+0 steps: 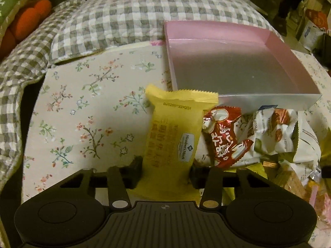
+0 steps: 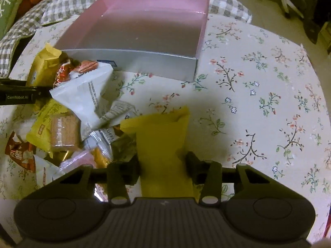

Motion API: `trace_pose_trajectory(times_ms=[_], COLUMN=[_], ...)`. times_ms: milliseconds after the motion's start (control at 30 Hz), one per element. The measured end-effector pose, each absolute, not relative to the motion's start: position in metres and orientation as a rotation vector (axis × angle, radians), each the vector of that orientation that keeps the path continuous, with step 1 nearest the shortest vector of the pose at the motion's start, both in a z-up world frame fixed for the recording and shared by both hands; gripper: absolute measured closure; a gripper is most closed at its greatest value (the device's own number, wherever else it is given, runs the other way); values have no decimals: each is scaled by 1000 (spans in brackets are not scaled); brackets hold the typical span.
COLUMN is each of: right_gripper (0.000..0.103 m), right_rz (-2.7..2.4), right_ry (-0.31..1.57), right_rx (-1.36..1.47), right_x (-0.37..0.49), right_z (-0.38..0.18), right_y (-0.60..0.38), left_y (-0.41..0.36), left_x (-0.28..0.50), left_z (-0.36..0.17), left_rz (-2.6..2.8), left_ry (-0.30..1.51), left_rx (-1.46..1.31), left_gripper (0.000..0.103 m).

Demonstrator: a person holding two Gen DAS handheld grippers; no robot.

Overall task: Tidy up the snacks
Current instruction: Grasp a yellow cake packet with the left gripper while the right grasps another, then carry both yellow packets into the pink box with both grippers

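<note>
My left gripper (image 1: 165, 171) is shut on a pale yellow snack packet (image 1: 173, 128) that stands up between its pads, at the left edge of a snack pile. Beside it lie a red packet (image 1: 223, 136) and a white pecan packet (image 1: 273, 132). Just behind them is an open pink box (image 1: 269, 100) with a silver front wall, nothing inside. My right gripper (image 2: 163, 169) is shut on a darker yellow packet (image 2: 161, 140) at the pile's right edge. In the right wrist view the pink box (image 2: 144, 62) is ahead, and a finger of the left gripper (image 2: 20, 98) enters from the left.
A round table under a floral cloth (image 2: 258, 103) carries everything. The pile also holds a white packet (image 2: 86, 95) and a wafer in a yellow wrapper (image 2: 62, 134). A checked quilt (image 1: 124, 20) and an orange cushion (image 1: 26, 20) lie beyond the table's far edge.
</note>
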State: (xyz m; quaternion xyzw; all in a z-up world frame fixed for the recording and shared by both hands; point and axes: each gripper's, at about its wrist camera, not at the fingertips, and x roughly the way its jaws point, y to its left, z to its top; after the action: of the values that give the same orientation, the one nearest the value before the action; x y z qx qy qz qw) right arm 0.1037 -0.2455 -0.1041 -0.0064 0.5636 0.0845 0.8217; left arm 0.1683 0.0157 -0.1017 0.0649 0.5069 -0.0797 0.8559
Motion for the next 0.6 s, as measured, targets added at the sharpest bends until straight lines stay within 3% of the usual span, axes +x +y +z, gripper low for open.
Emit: trace_pose_trajectory(times_ms=[133, 600], right_gripper=[69, 71], right_rz=[167, 129], right_ry=[1201, 1140], right_rx=[2, 73], right_x=[104, 107], right_z=[-102, -82], right_y=[-250, -260], left_y=[19, 38], left_x=[166, 159], left_z=[-99, -73], left_rz=[-170, -168], left_ry=[1069, 1058], left_rx=[114, 29], left_gripper=[67, 68])
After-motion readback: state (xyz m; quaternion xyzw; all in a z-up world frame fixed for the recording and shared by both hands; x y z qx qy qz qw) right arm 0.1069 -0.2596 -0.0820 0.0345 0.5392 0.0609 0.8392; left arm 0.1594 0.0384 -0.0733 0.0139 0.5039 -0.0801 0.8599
